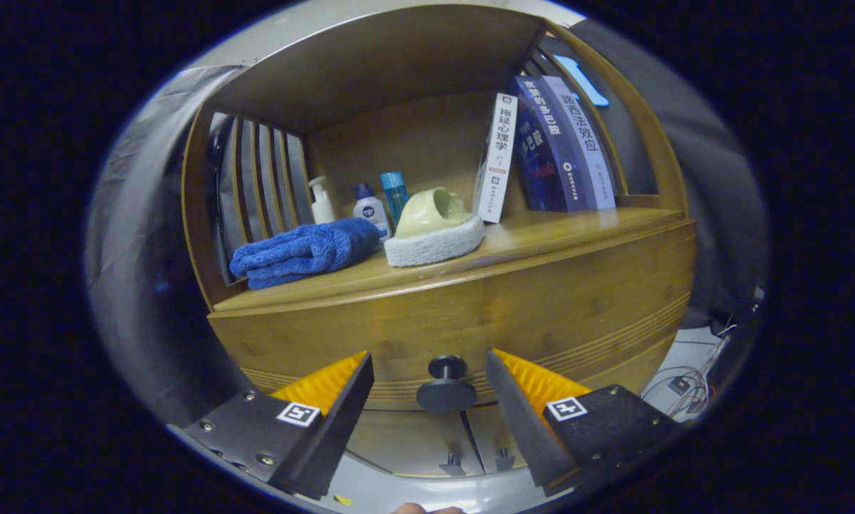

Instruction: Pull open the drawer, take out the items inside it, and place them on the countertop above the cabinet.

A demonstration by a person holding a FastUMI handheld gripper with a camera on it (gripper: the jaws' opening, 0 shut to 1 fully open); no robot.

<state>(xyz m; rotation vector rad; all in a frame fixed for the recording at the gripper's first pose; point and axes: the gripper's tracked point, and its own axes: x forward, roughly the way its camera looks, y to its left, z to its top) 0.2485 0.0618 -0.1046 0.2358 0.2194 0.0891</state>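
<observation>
Gripper (pixel 429 371) standing spread wide, fingers flanking drawer knob (pixel 447 385) without touching it; knob sitting in gap between tips, on closed drawer front (pixel 542 307) of wooden cabinet; two smaller door handles (pixel 477 460) showing below knob. Countertop (pixel 542 232) lying above drawer, beyond fingers; folded blue towel (pixel 302 251) resting there, pale green slipper (pixel 434 228) just beside it; three bottles (pixel 360 200) standing behind towel; books (pixel 549 150) leaning upright past slipper. Drawer contents hidden.
</observation>
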